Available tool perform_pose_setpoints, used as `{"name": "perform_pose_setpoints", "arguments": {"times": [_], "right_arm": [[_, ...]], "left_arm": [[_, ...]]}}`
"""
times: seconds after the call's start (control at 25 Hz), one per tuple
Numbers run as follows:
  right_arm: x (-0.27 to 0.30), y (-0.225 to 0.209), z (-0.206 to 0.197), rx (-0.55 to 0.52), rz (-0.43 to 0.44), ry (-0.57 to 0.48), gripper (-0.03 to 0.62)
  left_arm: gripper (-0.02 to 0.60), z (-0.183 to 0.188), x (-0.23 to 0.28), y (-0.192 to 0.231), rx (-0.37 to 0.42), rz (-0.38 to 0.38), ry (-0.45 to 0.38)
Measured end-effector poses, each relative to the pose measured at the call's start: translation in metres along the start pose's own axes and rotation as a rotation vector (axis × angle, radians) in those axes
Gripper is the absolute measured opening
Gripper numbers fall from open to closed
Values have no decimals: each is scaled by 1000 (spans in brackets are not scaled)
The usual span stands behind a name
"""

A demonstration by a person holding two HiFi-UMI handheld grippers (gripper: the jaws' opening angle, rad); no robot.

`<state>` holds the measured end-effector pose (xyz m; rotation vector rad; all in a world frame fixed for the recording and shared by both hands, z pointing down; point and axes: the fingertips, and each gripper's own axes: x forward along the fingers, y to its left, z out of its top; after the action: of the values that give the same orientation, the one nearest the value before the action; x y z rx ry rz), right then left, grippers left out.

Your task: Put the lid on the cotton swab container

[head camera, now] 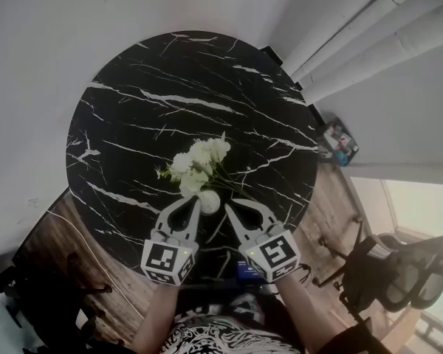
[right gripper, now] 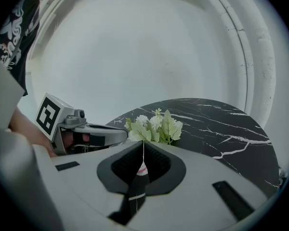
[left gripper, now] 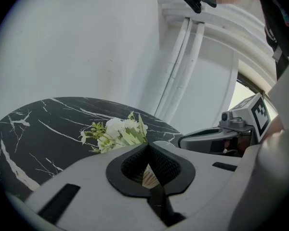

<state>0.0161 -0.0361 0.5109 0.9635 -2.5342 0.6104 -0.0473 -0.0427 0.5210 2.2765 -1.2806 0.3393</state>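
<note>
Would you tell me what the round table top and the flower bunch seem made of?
Table top: black marble or a marble-look laminate, smooth, judging by irregular white veins. Flower bunch: likely artificial, fabric or plastic; stiff pale leaves suggest it, though that is uncertain.

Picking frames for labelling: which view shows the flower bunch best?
Head view: the whole flower bunch lies in plain sight from above on the black table. Both gripper views catch only its blooms and leaves side-on, with the stems out of sight.
</note>
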Motion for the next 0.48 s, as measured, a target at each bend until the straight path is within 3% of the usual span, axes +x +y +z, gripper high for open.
{"name": "perform_pose_setpoints", "arguments": {"times": [0.2,0.48], "right_arm": [[2,11,9,16,71,-64,18],[9,17,5,13,86,-47,18]], "left_arm": [[14,-1,2,-2,0,-12,1],[14,-1,2,-2,2,-19,-2]]}}
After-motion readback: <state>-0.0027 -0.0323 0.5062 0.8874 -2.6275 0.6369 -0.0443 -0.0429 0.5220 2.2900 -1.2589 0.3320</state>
